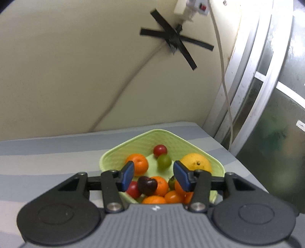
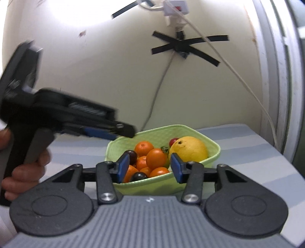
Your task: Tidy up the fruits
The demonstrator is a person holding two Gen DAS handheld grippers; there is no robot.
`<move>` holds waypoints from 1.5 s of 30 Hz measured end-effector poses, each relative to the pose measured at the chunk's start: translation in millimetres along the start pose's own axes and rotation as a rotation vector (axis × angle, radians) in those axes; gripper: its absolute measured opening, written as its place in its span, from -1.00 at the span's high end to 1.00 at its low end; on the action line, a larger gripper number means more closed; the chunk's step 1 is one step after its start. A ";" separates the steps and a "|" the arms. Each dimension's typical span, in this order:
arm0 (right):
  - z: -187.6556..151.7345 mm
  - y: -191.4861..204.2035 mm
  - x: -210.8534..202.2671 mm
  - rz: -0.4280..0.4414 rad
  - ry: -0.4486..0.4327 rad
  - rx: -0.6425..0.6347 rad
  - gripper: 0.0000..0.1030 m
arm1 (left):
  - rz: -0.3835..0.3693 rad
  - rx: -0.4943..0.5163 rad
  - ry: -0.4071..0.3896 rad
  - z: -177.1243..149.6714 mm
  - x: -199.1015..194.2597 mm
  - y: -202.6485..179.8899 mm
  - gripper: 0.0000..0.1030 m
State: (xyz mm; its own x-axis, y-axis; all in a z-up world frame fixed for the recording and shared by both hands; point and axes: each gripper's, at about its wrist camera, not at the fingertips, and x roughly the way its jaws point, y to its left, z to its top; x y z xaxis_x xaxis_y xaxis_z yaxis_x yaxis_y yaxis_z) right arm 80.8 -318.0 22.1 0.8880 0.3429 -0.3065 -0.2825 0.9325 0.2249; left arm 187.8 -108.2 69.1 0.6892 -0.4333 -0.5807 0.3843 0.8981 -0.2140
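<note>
Cream wall (image 1: 76, 66) backing the scene, carrying crossed strips of black tape (image 1: 175, 40) that are pinning a thin cable in place, presumably to keep it off the work surface; a white socket block (image 2: 176, 8) is sitting above the tape and a white cord (image 1: 225, 85) is hanging down beside a pale window frame (image 1: 247, 85).

Surface: table (image 1: 47, 152) under a cloth in grey and pale stripes, running up to the wall.

Item 1: green basket (image 1: 141, 140), standing on the cloth near the wall. It is holding all the fruit in view: a large yellow citrus (image 1: 196, 162) against its right wall, several oranges (image 1: 138, 164), red round fruits (image 1: 160, 149), a green one (image 1: 164, 161) and a dark plum-like one (image 1: 147, 185). No fruit is lying loose on the visible cloth, so the fruit is gathered as the task would want; whether sorting is ending or fruit is about to be lifted out cannot be judged.

Item 2: left gripper (image 1: 154, 175), hovering above the basket's near side, blue pads spread apart and grasping nothing, angled down toward the pile.

Item 3: right gripper (image 2: 148, 167), likewise released and empty, facing the basket from the front. A hand (image 2: 24, 171) is holding the left tool's grip.
</note>
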 end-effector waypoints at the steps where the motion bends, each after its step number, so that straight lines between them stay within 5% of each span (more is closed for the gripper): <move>1: 0.9 -2.9 -3.1 0.005 -0.005 0.036 0.01 | 0.032 0.004 -0.012 -4.6 -9.5 -2.2 0.02; 7: 0.1 -22.9 -10.5 0.005 -0.004 0.198 -0.02 | 0.259 0.025 -0.041 -45.4 -52.6 -20.2 -0.09; 17: -10.3 -23.7 -6.9 -0.004 0.043 0.222 -0.11 | 0.436 -0.086 -0.004 -104.9 -101.8 -23.6 -0.31; 19: -14.0 -17.8 -12.3 -0.013 0.040 0.193 -0.12 | 0.439 -0.097 -0.002 -110.4 -108.0 -20.8 -0.61; 29: -46.5 3.5 -63.0 -0.093 0.033 0.165 -0.22 | 0.423 -0.092 -0.041 -141.9 -138.6 -18.7 -0.91; 36: -57.6 37.5 -64.7 -0.137 0.082 0.003 -0.22 | 0.413 -0.099 -0.046 -161.1 -145.9 -14.6 -0.99; 45: -60.2 33.0 -59.2 -0.142 0.134 0.027 -0.23 | 0.425 -0.081 -0.034 -170.6 -142.9 -13.2 -1.00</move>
State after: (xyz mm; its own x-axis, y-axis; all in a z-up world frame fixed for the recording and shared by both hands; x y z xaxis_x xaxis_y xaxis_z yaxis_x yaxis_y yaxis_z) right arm -2.9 -300.7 -8.0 0.8614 0.2214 -0.4572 -0.1460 0.9699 0.1947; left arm -20.6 -45.2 20.9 0.7959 -0.0243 -0.6049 0.0134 0.9997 -0.0226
